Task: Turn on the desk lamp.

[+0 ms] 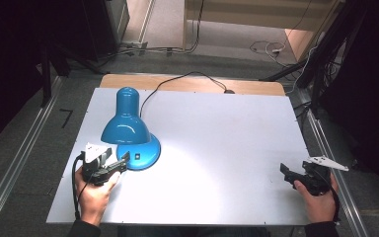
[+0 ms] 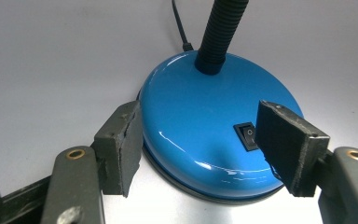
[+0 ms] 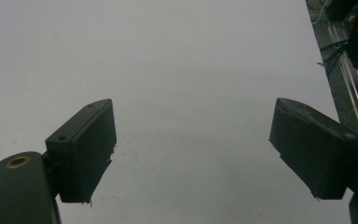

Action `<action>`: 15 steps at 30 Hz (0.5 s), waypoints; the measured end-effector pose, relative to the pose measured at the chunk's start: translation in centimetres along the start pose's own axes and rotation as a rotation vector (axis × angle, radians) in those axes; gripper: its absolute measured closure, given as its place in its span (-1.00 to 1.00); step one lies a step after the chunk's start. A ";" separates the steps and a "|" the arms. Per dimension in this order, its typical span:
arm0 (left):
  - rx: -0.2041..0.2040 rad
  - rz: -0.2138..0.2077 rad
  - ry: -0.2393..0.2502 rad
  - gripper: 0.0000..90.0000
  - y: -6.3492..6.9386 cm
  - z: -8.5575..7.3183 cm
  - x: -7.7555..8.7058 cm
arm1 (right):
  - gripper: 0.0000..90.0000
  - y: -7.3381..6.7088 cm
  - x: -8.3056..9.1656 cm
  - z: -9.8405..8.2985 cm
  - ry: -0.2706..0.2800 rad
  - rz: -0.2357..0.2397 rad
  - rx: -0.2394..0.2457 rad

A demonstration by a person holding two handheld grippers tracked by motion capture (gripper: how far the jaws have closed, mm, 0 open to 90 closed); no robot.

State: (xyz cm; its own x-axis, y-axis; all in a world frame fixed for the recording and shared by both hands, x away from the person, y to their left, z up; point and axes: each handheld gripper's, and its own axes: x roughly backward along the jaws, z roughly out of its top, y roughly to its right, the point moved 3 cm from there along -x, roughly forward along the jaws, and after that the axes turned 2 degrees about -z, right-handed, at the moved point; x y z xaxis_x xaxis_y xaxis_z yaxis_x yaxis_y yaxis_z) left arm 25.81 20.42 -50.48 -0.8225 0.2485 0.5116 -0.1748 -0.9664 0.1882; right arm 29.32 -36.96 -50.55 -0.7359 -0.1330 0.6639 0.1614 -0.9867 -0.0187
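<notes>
we see the blue lamp (image 1: 128, 131) standing at about 9 o'clock on the white table (image 1: 217, 148), its shade tipped toward us over the round base (image 2: 205, 135). a black cord (image 1: 187, 79) runs from it to 12 o'clock, off the far edge. the left gripper (image 1: 121, 160) sits at 7 o'clock, right at the base's near rim. in the left gripper view its jaws straddle the base, spread and not pressing: one pad beside the rim, the other over the black switch (image 2: 248, 135). whether either pad touches, we cannot tell. the right gripper (image 1: 286, 175) rests at 4 o'clock, well apart from the lamp, jaws spread wide over bare table, holding nothing.
</notes>
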 end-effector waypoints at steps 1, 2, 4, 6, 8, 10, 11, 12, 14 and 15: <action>-0.001 0.001 -0.001 -0.25 0.0 0.0 0.0 | -0.70 0.0 0.0 0.0 -0.001 0.000 -0.001; -0.001 0.001 -0.001 -0.25 0.0 0.0 0.1 | -0.70 0.0 0.0 0.0 -0.001 0.000 0.000; -0.003 0.003 -0.005 -0.25 -0.1 0.0 0.1 | -0.70 0.0 0.0 0.0 -0.001 0.000 -0.001; 0.001 0.002 -0.005 -0.25 -0.2 0.0 0.1 | -0.70 0.0 0.0 0.0 -0.001 0.000 -0.002; 0.003 0.004 -0.006 -0.25 -0.3 0.0 0.2 | -0.70 0.0 0.0 0.0 0.000 0.000 -0.001; 0.010 0.001 -0.006 -0.25 -0.4 -0.1 0.3 | -0.70 0.0 0.0 0.0 0.000 -0.001 -0.001; 0.013 0.003 -0.006 -0.25 -0.4 -0.1 0.3 | -0.70 0.1 0.1 0.0 0.001 0.001 -0.001; 0.014 0.003 -0.007 -0.25 -0.5 -0.1 0.4 | -0.70 0.1 0.1 0.0 0.001 0.001 -0.001; 0.015 0.003 -0.007 -0.25 -0.6 -0.1 0.6 | -0.70 0.1 0.1 0.0 0.001 0.001 -0.001; 0.016 0.003 -0.006 -0.25 -0.6 -0.1 0.6 | -0.70 0.1 0.1 0.0 0.001 0.000 0.000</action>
State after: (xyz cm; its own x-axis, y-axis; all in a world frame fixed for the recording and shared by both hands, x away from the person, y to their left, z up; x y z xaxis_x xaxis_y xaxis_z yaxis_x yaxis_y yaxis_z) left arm 25.37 21.15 -50.37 -0.8195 0.2464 0.5174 -0.1642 -0.9660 0.1999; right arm 29.27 -37.07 -50.53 -0.7362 -0.1334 0.6635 0.1615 -0.9867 -0.0192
